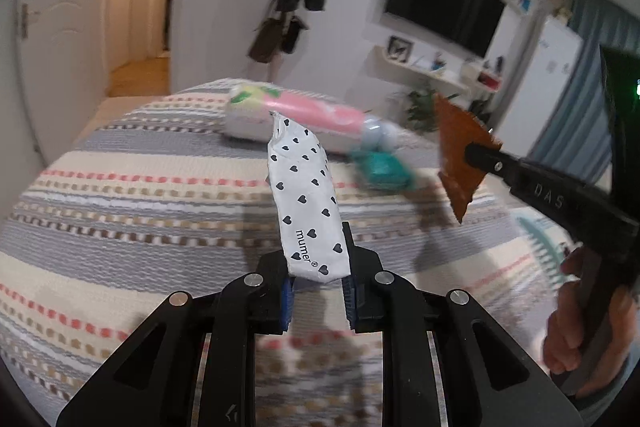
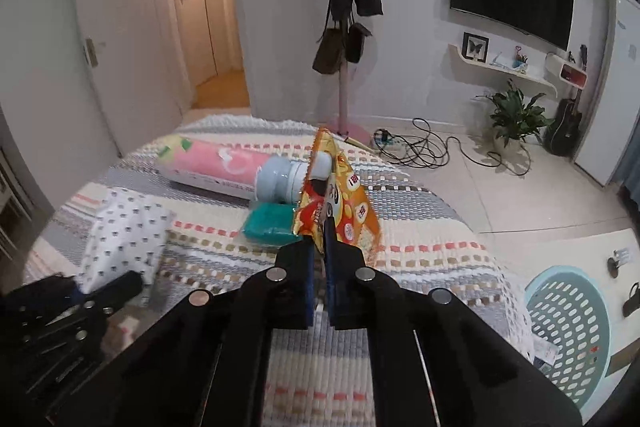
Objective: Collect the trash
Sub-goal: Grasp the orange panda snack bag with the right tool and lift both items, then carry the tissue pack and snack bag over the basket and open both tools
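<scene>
My left gripper point(image 1: 318, 281) is shut on a white wrapper with black hearts point(image 1: 306, 199) and holds it upright above the striped bed point(image 1: 120, 211). The wrapper also shows in the right wrist view point(image 2: 128, 235) at the left, with the left gripper point(image 2: 108, 291) below it. My right gripper point(image 2: 318, 247) is shut on an orange snack bag point(image 2: 340, 195), held above the bed. The right gripper point(image 1: 480, 155) and the bag point(image 1: 460, 155) also show at the right of the left wrist view. A pale blue perforated basket point(image 2: 568, 323) stands on the floor at the lower right.
A pink and white tube with a pale blue cap point(image 2: 224, 163) lies on the bed point(image 2: 420, 239), with a teal packet point(image 2: 268, 223) beside it. A coat stand point(image 2: 348, 7), cables point(image 2: 432, 147), a potted plant point(image 2: 516, 115) and a guitar point(image 2: 566, 123) stand beyond the bed.
</scene>
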Demonstrator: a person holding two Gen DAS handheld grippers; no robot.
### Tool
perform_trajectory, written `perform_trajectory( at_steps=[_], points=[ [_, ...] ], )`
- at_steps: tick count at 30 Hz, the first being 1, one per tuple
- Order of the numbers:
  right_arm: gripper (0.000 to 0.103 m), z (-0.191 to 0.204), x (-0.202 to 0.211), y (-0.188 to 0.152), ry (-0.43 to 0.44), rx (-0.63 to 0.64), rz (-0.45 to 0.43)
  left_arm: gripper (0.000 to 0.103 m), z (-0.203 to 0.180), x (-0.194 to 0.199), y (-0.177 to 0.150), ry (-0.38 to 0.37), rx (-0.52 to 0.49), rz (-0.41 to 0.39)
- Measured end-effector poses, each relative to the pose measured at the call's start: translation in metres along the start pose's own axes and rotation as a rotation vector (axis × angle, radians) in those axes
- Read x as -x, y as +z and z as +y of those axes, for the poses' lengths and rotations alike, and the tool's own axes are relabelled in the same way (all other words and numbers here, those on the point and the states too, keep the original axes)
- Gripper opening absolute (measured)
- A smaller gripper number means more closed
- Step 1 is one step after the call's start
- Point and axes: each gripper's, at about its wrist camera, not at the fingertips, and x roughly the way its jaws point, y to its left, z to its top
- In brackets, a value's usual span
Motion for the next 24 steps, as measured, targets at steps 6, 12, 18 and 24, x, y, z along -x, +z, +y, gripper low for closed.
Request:
perform_trajectory(
  at_steps=[6,12,18,24],
  points=[
    [0.002,-0.022,0.049,-0.008,0.077,-0.042,-0.056,0.018,-0.034,0.031,0.008,-0.129,-0.032,-0.05],
    [0.002,-0.051,0.094,-0.01,0.074,-0.083,-0.124,0.018,-0.073,0.043,0.014,-0.173,-0.092,-0.064],
    [0.002,-0.093,0.135,-0.018,0.019,-0.135,-0.184,0.018,-0.123,0.04,0.023,-0.22,-0.16,-0.061],
    [0.002,-0.156,0.156,-0.04,-0.056,-0.231,-0.198,0.018,-0.187,0.014,0.026,-0.289,-0.245,-0.019]
  ],
)
